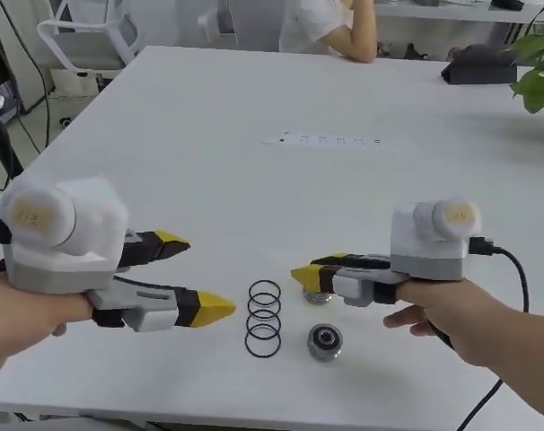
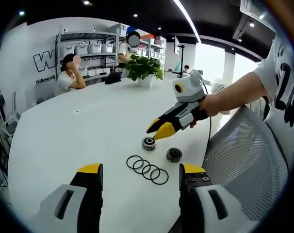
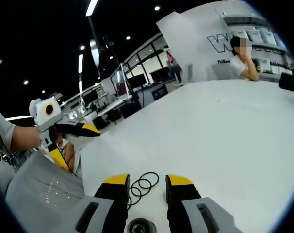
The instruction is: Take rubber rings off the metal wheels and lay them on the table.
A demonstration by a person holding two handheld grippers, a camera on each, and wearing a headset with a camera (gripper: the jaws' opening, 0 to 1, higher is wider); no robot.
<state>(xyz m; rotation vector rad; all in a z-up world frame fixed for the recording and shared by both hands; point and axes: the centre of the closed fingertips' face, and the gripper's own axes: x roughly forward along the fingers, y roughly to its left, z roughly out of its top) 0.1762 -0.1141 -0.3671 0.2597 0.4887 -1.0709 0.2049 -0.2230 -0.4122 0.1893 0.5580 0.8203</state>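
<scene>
- Nearest, at the near left of the plain white table (image 1: 254, 180), the left gripper (image 1: 193, 274) is white-bodied with black, yellow-tipped jaws. Its jaws are released and stand wide apart with nothing between them.
- Facing it from the right, the right gripper (image 1: 301, 275) has its jaws parted by a narrower gap and grasps nothing.
- Four thin black rubber rings (image 1: 263, 319) lie flat on the table in a short touching row between the two grippers' tips.
- One small round metal wheel (image 1: 324, 341) sits just right of the rings.
- A second metal wheel (image 1: 319, 294) lies partly hidden under the right gripper's jaws.
- I cannot tell whether either wheel carries a ring.
- Across the table are a seated person (image 1: 330, 27) and a green leafy plant (image 1: 541, 67).
</scene>
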